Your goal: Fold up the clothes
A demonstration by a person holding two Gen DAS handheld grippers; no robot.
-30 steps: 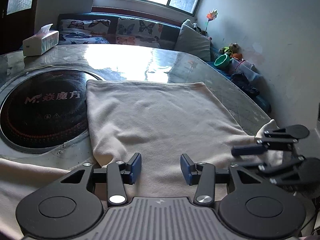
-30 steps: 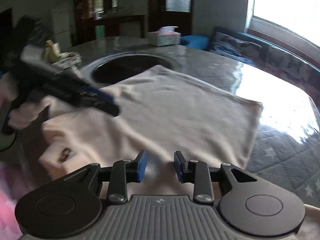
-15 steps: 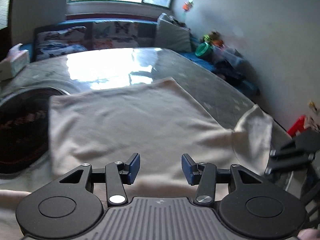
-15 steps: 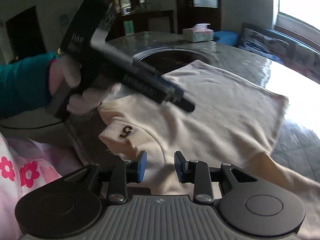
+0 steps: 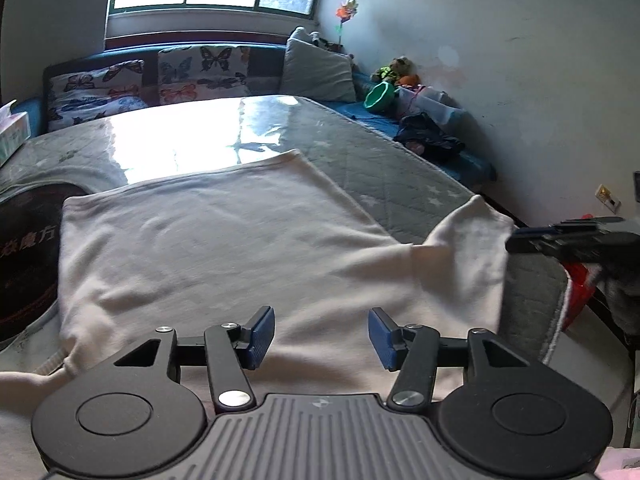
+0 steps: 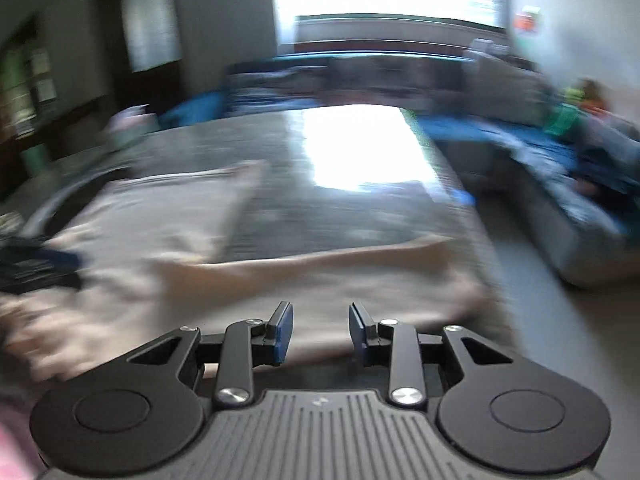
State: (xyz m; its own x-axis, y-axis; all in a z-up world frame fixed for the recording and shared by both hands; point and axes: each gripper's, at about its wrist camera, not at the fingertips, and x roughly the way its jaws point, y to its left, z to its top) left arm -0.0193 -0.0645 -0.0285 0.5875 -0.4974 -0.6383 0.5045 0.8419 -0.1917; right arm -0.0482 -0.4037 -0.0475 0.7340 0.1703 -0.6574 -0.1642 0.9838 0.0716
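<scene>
A cream shirt (image 5: 224, 240) lies spread flat on the table, its right sleeve (image 5: 472, 236) reaching the table's right edge. My left gripper (image 5: 321, 334) is open and empty, low over the shirt's near part. My right gripper shows in the left wrist view (image 5: 516, 240) at the far right, just beyond the sleeve end. In the blurred right wrist view my right gripper (image 6: 320, 330) is open and empty above the sleeve (image 6: 320, 276). The left gripper appears there as a dark blur at the left edge (image 6: 36, 268).
The grey quilted table top (image 5: 384, 168) has a dark round inset (image 5: 24, 248) at the left. A tissue box (image 5: 12, 136) stands far left. A bench with butterfly cushions (image 5: 192, 76) and toys runs behind and along the right wall.
My right gripper has swung quickly to the right, from facing the shirt's collar side to the sleeve; its view is now blurred. My left gripper has shifted slightly. Both stay open.
</scene>
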